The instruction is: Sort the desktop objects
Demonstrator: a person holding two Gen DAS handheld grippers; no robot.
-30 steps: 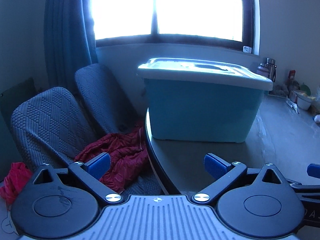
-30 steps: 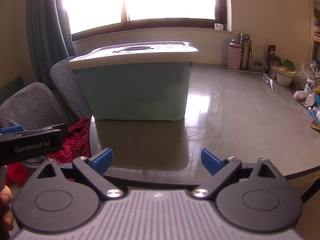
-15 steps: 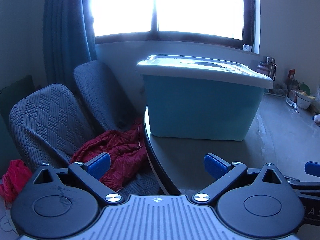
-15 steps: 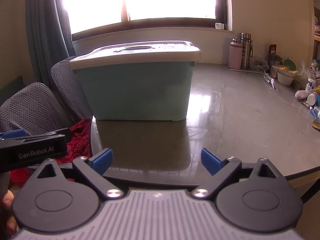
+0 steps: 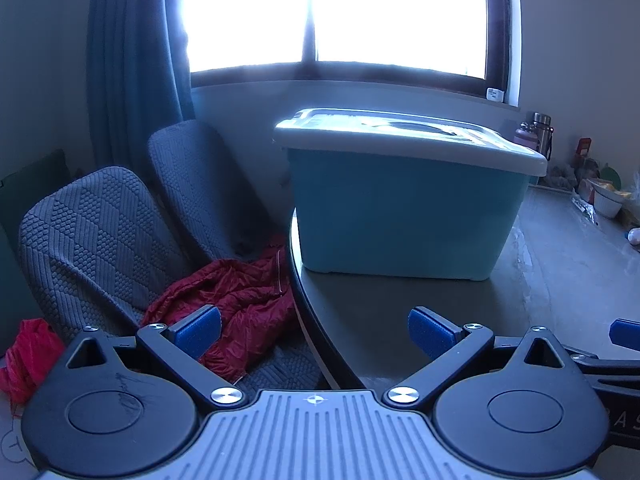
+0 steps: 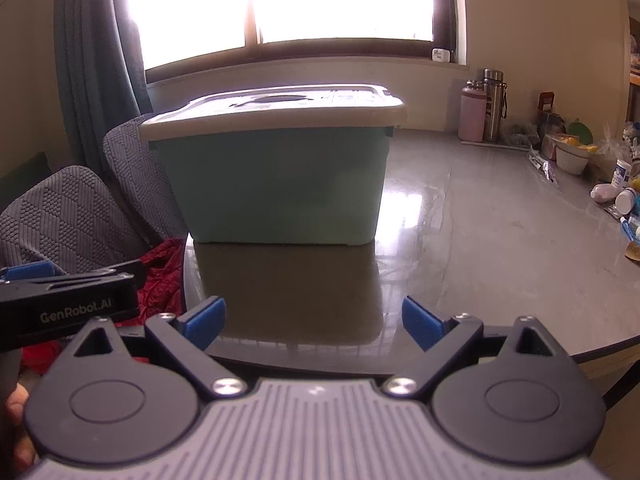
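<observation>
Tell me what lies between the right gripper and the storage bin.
Only bare glossy table separates the right gripper from the lidded storage bin, seen in the right wrist view.

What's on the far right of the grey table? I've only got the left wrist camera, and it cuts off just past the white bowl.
Observer: Past the white ribbed bowl, the right wrist view shows a cluster of small white bottles along the right edge of the glossy grey table.
Operator: Are the right tongs open? I see only one blue tip.
Observer: Yes, wide open and empty, above the table's near edge, facing the teal plastic storage box with the pale lid.
Operator: Anything in their way?
Observer: No, only bare tabletop lies between them and the box.
</observation>
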